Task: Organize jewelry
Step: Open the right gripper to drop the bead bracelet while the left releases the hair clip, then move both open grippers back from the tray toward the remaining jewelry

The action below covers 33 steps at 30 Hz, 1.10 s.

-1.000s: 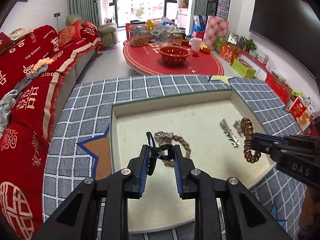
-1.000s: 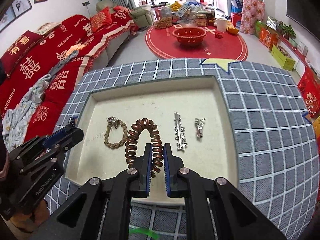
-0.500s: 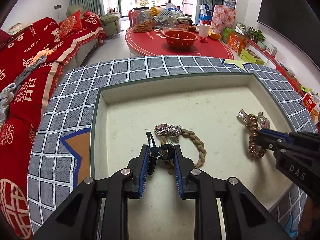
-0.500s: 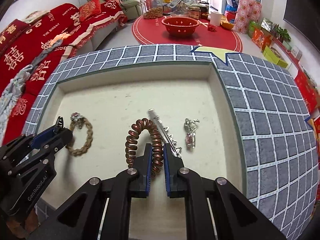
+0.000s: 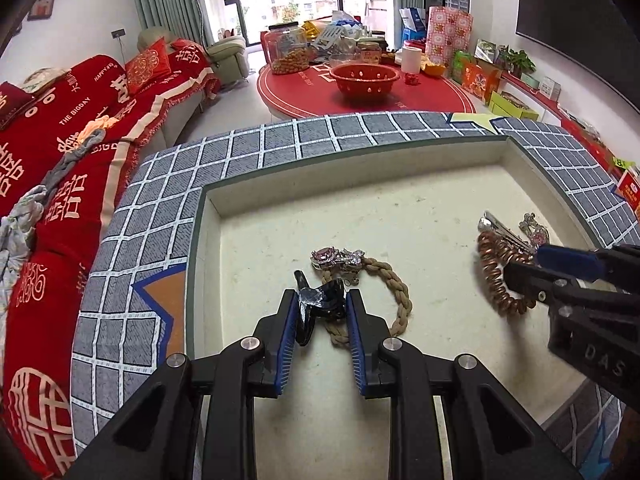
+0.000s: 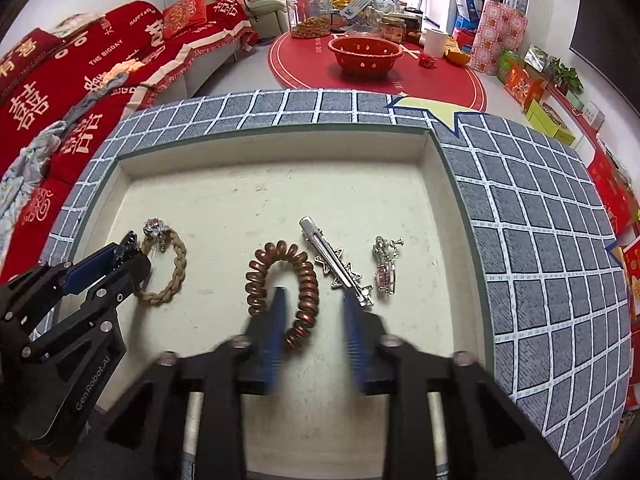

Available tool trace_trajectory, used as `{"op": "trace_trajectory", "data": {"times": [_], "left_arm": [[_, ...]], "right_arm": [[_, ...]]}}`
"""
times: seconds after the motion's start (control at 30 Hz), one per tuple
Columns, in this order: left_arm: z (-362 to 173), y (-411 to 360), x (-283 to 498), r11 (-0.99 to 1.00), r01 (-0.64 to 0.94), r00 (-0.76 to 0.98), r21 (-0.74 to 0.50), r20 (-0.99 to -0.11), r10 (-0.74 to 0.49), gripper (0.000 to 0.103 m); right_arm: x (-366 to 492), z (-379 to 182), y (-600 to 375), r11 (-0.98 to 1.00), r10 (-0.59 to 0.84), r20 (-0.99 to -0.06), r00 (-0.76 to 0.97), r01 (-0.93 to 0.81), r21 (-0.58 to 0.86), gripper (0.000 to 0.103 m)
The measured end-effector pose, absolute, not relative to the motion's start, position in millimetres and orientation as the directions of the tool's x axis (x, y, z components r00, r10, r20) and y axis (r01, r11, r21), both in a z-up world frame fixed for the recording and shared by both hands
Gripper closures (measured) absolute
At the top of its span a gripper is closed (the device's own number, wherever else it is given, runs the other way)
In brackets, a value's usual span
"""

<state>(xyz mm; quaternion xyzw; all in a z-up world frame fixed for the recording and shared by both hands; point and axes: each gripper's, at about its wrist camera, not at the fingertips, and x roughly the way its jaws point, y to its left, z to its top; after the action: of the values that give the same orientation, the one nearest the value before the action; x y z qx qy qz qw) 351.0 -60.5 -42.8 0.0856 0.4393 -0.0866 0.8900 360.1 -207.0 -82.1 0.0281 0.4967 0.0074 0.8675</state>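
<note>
right tool (image 6: 312, 312) just spread apart, coil hair tie (image 6: 282, 288) lying between, left tool (image 5: 322, 316) clamping black clip (image 5: 320, 304)

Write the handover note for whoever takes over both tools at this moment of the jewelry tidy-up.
Left tool: shut on a small black hair claw clip, low over the cream tray, above the braided beige rope bracelet with a pink stone.
Right tool: jaws have just been opening; the copper spiral hair tie lies released on the tray between them.
Beside it to the right: silver star hair clip, then silver pink-stone earring.
Done: four pieces lie in the tray.
Left: set the black clip down, probably clear of the bracelet.
</note>
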Motion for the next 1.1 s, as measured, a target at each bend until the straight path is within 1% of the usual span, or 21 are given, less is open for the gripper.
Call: {"op": "trace_trajectory", "data": {"times": [0.03,0.13,0.27,0.3,0.33,0.37,0.4,0.43,0.47,0.67,0.73,0.8,0.83,0.97,1.03,1.07,1.1], "left_arm": [[-41,-61,350,0.970,0.228,0.602,0.078,-0.794,-0.078,0.065],[-36,-61,348,0.970,0.228,0.610,0.079,-0.789,-0.079,0.065],[-26,-61,344,0.970,0.232,0.625,0.073,-0.775,-0.091,0.065],[-24,-61,343,0.970,0.232,0.629,0.070,-0.772,-0.094,0.064],[-22,-60,341,0.971,0.231,0.632,0.069,-0.769,-0.096,0.055],[-19,-60,340,0.971,0.228,0.638,0.069,-0.765,-0.095,0.015],[-14,-58,336,0.974,0.213,0.657,0.074,-0.749,-0.087,0.000],[-7,-56,329,0.977,0.200,0.692,0.076,-0.717,-0.086,0.000],[-3,-56,327,0.976,0.203,0.700,0.076,-0.708,-0.091,0.000],[16,-50,307,0.972,0.227,0.705,0.061,-0.699,-0.121,0.000],[20,-47,298,0.973,0.226,0.708,0.055,-0.695,-0.125,0.000],[25,-42,288,0.973,0.229,0.707,0.037,-0.694,-0.140,0.000],[27,-38,282,0.973,0.231,0.704,0.026,-0.695,-0.149,0.000],[33,-24,264,0.975,0.222,0.689,-0.015,-0.705,-0.168,0.000],[34,-17,254,0.975,0.218,0.683,-0.037,-0.708,-0.179,0.000],[34,-13,249,0.974,0.221,0.678,-0.052,-0.710,-0.191,0.000],[34,-11,243,0.972,0.225,0.671,-0.063,-0.713,-0.202,0.000]], "right_arm": [[359,-80,-208,0.998,0.040,-0.856,0.516,0.019,0.058,0.047],[355,-71,-212,0.996,0.056,-0.842,0.537,0.024,0.082,0.047],[351,-61,-223,0.986,0.095,-0.825,0.557,0.060,0.155,0.047],[350,-60,-225,0.984,0.100,-0.823,0.559,0.066,0.165,0.047],[347,-57,-228,0.981,0.105,-0.819,0.564,0.075,0.178,0.047],[344,-55,-231,0.980,0.105,-0.816,0.568,0.082,0.183,0.047],[343,-54,-232,0.979,0.104,-0.814,0.571,0.086,0.186,0.047],[339,-51,-235,0.976,0.107,-0.810,0.576,0.094,0.195,0.046],[337,-49,-238,0.974,0.110,-0.807,0.580,0.097,0.203,0.046],[313,-37,-246,0.965,0.131,-0.791,0.598,0.107,0.241,0.041],[304,-34,-247,0.962,0.141,-0.785,0.604,0.102,0.252,0.032],[296,-30,-248,0.961,0.146,-0.778,0.611,0.099,0.258,0.028],[290,-28,-247,0.960,0.150,-0.774,0.615,0.098,0.264,0.024],[265,-20,-252,0.954,0.161,-0.758,0.633,0.096,0.283,0.022],[253,-17,-254,0.951,0.162,-0.752,0.639,0.103,0.292,0.017],[246,-16,-256,0.947,0.165,-0.748,0.643,0.108,0.302,0.016],[239,-15,-259,0.943,0.170,-0.743,0.647,0.111,0.313,0.011]]}}
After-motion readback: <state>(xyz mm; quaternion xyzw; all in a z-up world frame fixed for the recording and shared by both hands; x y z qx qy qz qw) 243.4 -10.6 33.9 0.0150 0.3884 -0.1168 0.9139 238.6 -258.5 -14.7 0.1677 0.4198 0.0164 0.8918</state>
